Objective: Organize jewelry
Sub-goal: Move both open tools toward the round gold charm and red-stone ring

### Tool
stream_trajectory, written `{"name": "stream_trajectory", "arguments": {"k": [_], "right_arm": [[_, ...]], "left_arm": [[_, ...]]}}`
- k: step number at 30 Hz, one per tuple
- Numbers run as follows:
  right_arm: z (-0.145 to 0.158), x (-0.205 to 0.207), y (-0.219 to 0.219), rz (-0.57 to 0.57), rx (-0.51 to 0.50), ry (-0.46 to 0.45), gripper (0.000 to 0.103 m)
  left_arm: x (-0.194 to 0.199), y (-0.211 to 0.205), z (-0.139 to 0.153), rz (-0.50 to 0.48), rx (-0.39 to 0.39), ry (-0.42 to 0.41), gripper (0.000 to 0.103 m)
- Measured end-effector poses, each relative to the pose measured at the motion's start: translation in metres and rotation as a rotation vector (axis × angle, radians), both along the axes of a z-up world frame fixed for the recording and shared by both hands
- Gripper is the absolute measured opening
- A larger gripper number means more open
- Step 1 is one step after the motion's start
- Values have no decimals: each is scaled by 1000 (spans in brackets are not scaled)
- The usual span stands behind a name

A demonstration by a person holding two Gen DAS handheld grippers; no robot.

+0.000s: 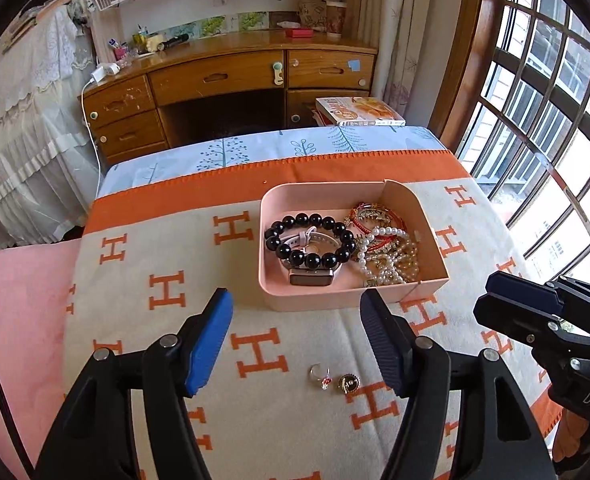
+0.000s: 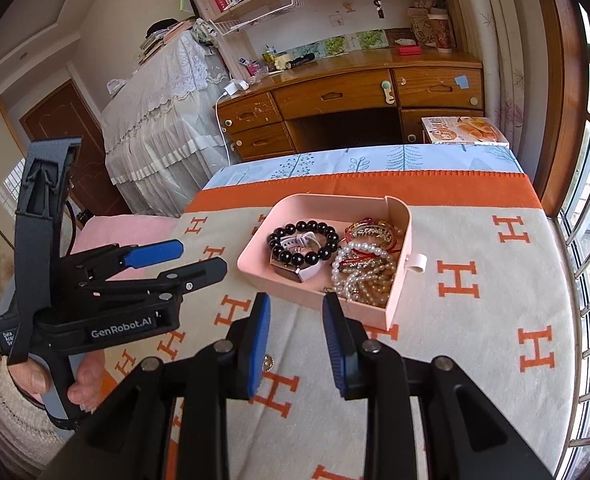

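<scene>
Left gripper (image 1: 297,336): fingers spread wide, nothing between the pads. In the left wrist view, two small pieces lie on the blanket (image 1: 143,292) in the lower centre of the frame, in the gap between the fingers and closer to the right-hand finger: a silver ring (image 1: 319,374) with a red detail, and just beside it on the right a round gold piece (image 1: 348,383). Neither touches a finger.

Right gripper (image 2: 297,330): fingers parted, gripping nothing. In the right wrist view the gold piece shows only as a sliver at the inner edge of the left-hand finger, lower centre of the frame; the ring cannot be made out there.

Pink tray (image 1: 269,284): centre of the frame, beyond the fingertips in both views. It holds a black bead bracelet (image 1: 311,240) lying over a white-strapped watch (image 1: 310,276) in its left part, and a heap of pearl strands (image 1: 387,258) with red and gold bangles (image 1: 375,214) in its right part.

Legible writing: "GenRobot.AI" on the left gripper's body in the right wrist view; "DAS" on the right gripper's body at the lower right of the left wrist view; repeated orange "H" letters on the blanket. The cover of the book (image 1: 361,112) past the far edge carries text too small to read.
</scene>
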State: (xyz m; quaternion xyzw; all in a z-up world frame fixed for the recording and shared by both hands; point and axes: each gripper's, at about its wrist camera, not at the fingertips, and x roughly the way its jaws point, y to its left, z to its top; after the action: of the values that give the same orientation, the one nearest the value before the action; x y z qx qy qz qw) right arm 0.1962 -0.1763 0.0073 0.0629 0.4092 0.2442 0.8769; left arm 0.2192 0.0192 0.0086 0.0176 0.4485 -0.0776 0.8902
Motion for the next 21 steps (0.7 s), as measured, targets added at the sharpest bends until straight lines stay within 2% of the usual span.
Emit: {"name": "stream_trajectory", "arguments": {"k": [7,13,16,21], "right_arm": [[-13,-22,21,80,-92,-17,27],[-41,-31,41,188,-177,4,28],[-56,-36,52,251,-238,-12,28],[-79,-41,67,339,-319,-44,28]], "left_arm": [[-36,14,5,46,16,-59,66],[-57,22,-12,102,-8,-73,68],[-61,28,-29,138,-23,-52,69],[-60,42,-67,202,-90,38,69]]}}
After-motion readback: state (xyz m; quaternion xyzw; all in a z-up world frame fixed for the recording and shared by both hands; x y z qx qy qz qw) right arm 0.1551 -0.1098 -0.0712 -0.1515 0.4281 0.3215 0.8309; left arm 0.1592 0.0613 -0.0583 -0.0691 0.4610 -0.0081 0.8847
